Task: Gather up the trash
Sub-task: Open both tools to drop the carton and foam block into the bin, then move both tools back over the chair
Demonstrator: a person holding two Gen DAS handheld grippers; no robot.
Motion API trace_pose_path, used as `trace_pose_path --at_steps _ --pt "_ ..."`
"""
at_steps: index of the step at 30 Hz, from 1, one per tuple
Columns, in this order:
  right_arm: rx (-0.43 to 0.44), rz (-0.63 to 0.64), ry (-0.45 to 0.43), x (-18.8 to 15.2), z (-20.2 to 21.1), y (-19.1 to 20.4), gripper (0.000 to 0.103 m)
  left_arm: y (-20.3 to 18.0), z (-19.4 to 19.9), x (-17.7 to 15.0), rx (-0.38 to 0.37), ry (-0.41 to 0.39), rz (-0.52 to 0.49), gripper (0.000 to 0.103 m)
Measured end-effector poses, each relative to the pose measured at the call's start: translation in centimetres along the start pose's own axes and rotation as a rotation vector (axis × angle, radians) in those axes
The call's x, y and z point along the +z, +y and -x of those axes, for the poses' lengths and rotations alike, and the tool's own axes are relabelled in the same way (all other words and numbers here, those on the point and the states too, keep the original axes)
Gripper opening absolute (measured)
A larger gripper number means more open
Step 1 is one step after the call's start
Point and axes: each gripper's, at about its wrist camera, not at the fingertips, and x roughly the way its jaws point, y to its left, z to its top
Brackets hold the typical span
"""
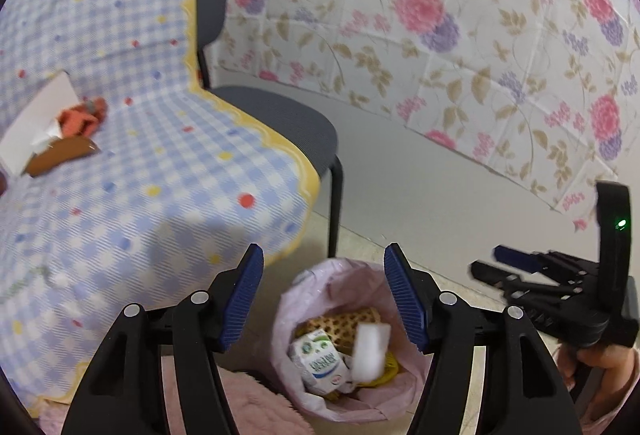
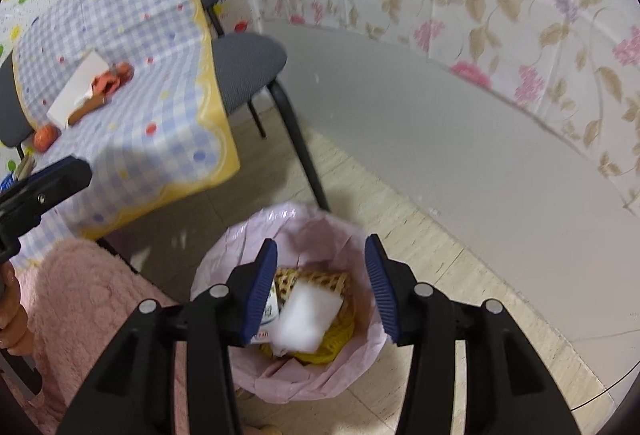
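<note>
The right gripper hangs right over the mouth of the bin, its blue-padded fingers spread wide with nothing between them. Straight below that gap sits a white foam block, blurred, so whether it is lying on the pile or still in the air I cannot tell. The left gripper is just beside it, also spread wide and empty, looking down into the same bin from the table side.

The trash bin, lined with a pale pink bag, stands on the tiled floor close to the table corner. Inside it lie a small milk carton, a yellow mesh net and a brown perforated sleeve, with the foam block over them. A fuzzy pink sleeve fills the space beside the bin.

Further back the table carries a blue checked cloth with a yellow border. On it, well apart from the bin, are a white card box, a flat brown piece touching it, crumpled orange peel and a whole orange near the edge. A grey chair is pushed against the table's far side, and a floral curtain hangs behind.
</note>
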Motion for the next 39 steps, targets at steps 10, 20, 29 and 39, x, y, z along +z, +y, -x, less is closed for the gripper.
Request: trace_pose_path --at_steps 10,20,29,39 --pt "0.121 0.061 -0.101 2.9 4.0 3.9 0.045 3.1 5.6 1.1 0.107 -0.06 0.031 0.064" --pt "0.222 0.206 -0.132 6.3 4.4 11.5 0.052 9.9 12.1 0.6 0.338 -0.11 0.103 0.064" --pt "0.315 0.319 -0.105 8.6 2.9 18.4 0.055 17.6 17.9 0.3 0.55 -0.146 0.219 0.064" --pt "0.403 0.354 -0.083 11.0 1.0 23.4 0.055 22.9 20.9 0.1 0.66 -0.12 0.288 0.064"
